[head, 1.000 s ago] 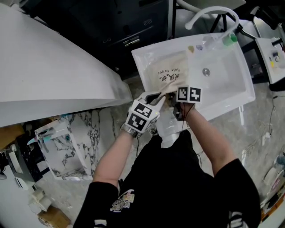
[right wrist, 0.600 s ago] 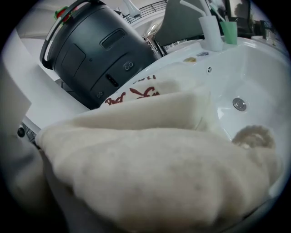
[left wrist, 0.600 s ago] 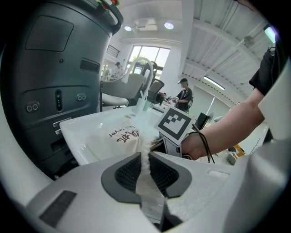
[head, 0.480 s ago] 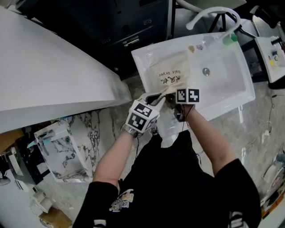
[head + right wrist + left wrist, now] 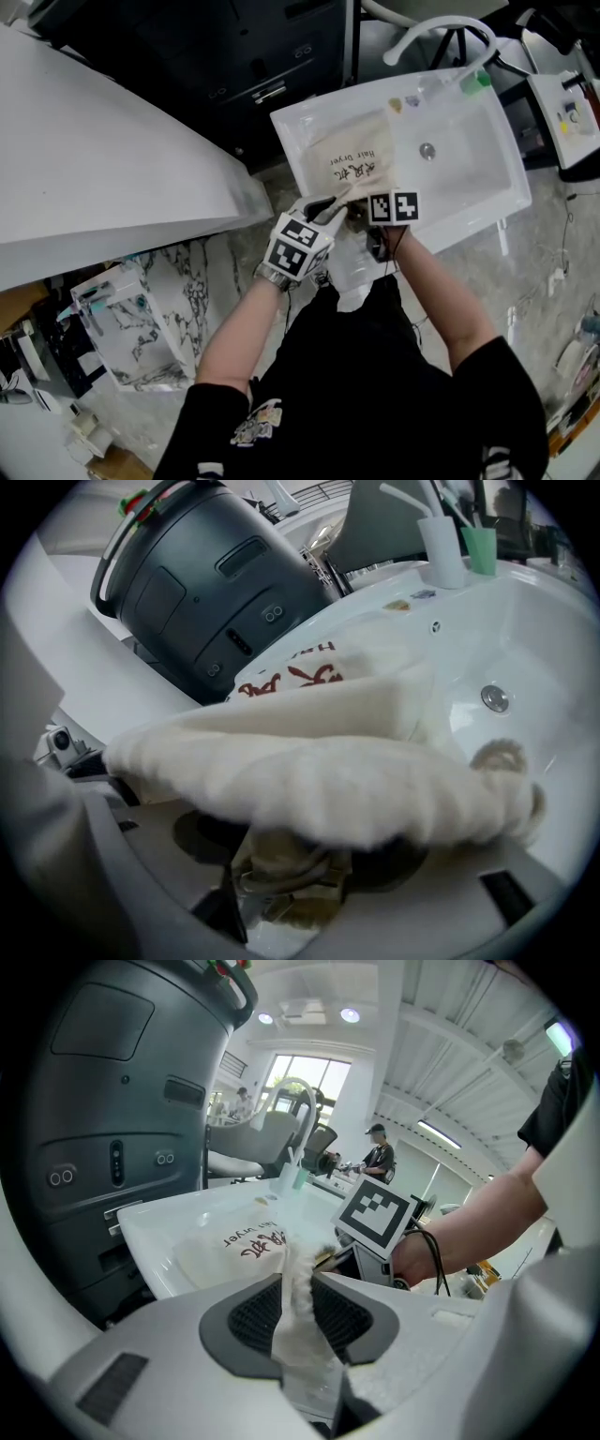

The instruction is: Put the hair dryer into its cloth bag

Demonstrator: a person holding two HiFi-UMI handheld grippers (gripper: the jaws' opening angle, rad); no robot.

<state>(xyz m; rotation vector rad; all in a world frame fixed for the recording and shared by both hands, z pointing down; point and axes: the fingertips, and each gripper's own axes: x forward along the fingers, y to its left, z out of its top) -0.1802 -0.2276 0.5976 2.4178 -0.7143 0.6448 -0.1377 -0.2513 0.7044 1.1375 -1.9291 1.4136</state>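
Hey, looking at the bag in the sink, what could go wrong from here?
1. The left gripper is opening its jaws with a fold of the cloth bag between them; the fold could slip free and the bag slump into the sink.
2. The right gripper is opening its jaws with the bag's bunched rim lying across them; the drawstring nearby might snag on them.

White sink (image 5: 478,176) set in a marbled bench (image 5: 211,274).
Curved faucet (image 5: 441,21) and green cup (image 5: 476,82) at the sink's far rim; drain (image 5: 427,150) mid-basin.
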